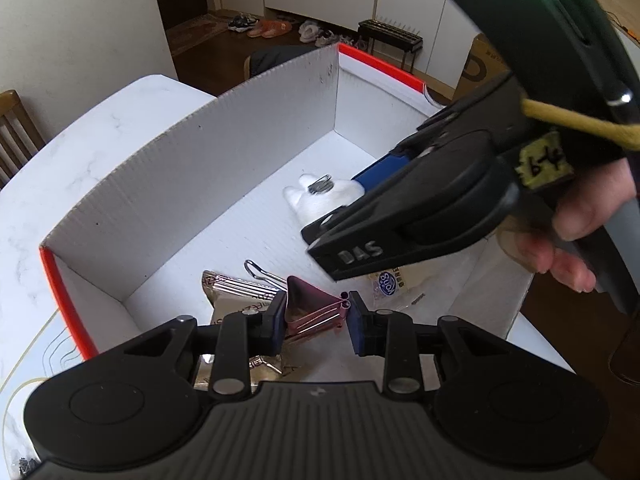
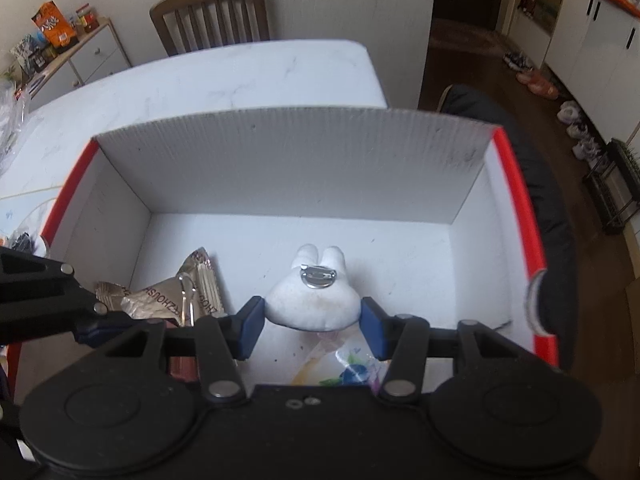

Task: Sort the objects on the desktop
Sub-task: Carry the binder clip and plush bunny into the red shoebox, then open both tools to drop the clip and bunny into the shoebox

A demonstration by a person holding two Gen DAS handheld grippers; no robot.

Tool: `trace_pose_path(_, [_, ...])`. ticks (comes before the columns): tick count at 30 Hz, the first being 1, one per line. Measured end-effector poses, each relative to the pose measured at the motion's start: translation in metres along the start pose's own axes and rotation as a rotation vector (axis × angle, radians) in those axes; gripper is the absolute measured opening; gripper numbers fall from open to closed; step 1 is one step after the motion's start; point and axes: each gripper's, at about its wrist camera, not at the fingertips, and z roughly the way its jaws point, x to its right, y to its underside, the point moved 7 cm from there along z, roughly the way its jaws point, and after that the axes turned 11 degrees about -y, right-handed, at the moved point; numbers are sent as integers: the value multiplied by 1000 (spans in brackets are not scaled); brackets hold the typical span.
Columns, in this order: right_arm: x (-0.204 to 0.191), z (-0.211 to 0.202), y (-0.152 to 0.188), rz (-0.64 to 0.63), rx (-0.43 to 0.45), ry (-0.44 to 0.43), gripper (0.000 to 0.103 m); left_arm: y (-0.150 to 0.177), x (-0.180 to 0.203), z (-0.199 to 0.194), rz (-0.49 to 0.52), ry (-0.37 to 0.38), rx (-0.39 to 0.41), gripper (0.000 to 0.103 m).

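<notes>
A white cardboard box (image 1: pixel 240 152) with red edges sits on the marble table; it also shows in the right wrist view (image 2: pixel 296 168). My left gripper (image 1: pixel 316 320) hangs over the box's near end with a pink binder clip (image 1: pixel 316 312) between its blue pads, which touch the clip's sides. My right gripper (image 2: pixel 312 324) is open over the box, its pads on either side of a white plush rabbit brooch (image 2: pixel 316 296), also seen in the left wrist view (image 1: pixel 320 196). The right gripper body (image 1: pixel 420 216) crosses the left wrist view.
In the box lie a foil snack packet (image 2: pixel 172 296), a silver clip (image 1: pixel 260 272), a small printed sachet (image 1: pixel 390 282) and a colourful plastic wrapper (image 2: pixel 348 368). A wooden chair (image 2: pixel 212 16) stands behind the table. Plastic bags and clutter (image 2: pixel 16 236) lie left of the box.
</notes>
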Motion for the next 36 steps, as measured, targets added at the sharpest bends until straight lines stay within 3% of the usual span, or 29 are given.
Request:
trace_pose_path(16, [-1, 11, 0, 2, -68, 1, 53, -6, 9, 18, 21, 32, -47, 30])
trace_pose_path(19, [-2, 11, 0, -1, -71, 2, 62, -3, 10, 15, 29, 31, -48, 30])
trace_pose_path(22, [-1, 7, 0, 1, -53, 2, 71, -1, 10, 12, 29, 29, -44, 32])
trace_pose_path(24, [-1, 4, 0, -1, -45, 3, 71, 0, 10, 10, 27, 24, -38, 47])
trace_pose_path(26, [-1, 1, 1, 2, -35, 1, 71, 0, 7, 6, 11, 17, -24, 51])
trace_pose_path(36, [-8, -37, 0, -23, 58, -30, 72, 2, 4, -26, -49, 7, 68, 51])
